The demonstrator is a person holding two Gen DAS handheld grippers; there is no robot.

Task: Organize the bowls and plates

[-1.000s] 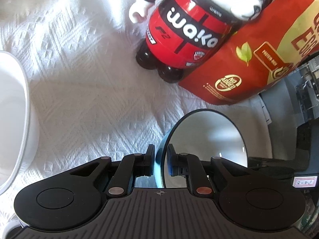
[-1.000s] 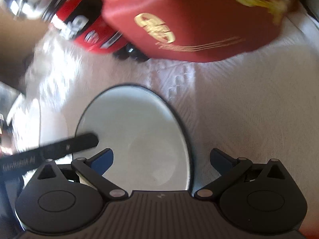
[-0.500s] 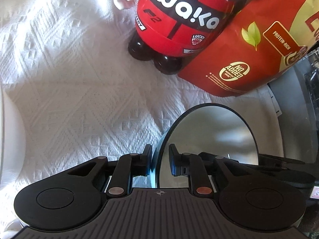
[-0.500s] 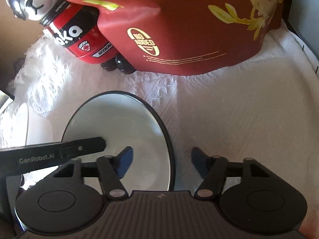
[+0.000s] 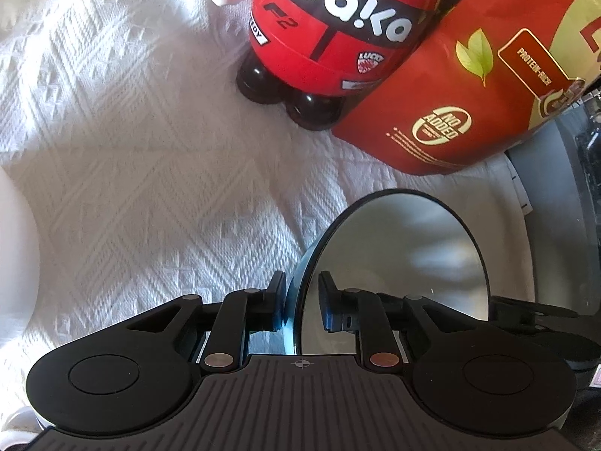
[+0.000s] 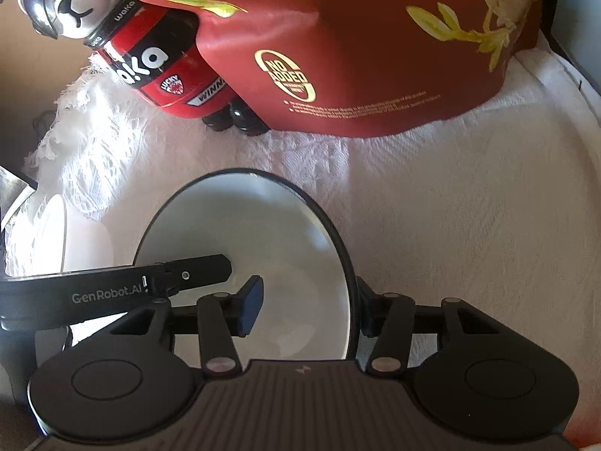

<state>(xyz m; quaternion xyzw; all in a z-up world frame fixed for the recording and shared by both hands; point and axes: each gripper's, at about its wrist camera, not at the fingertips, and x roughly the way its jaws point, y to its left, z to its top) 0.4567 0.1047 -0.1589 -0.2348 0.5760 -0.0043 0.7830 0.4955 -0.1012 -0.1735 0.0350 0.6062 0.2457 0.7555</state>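
Down at 6 o'clock in the left wrist view, left hand-held gripper [image 5: 300,306] tips steeply down, jaws narrow and loosely straddling the bowl [image 5: 405,259] rim. Right wrist view: right hand-held gripper [image 6: 306,310] angled down too, jaws closing around the rim at 6, not pressing yet.

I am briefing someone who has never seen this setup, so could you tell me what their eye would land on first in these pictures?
First the red bear-shaped Waka bottle and the big red food bag leaning beside it at the far side of the white textured cloth. Then the dark-rimmed white bowl in the foreground: the left gripper straddles one side of its rim, while the right gripper is closing across the opposite side.
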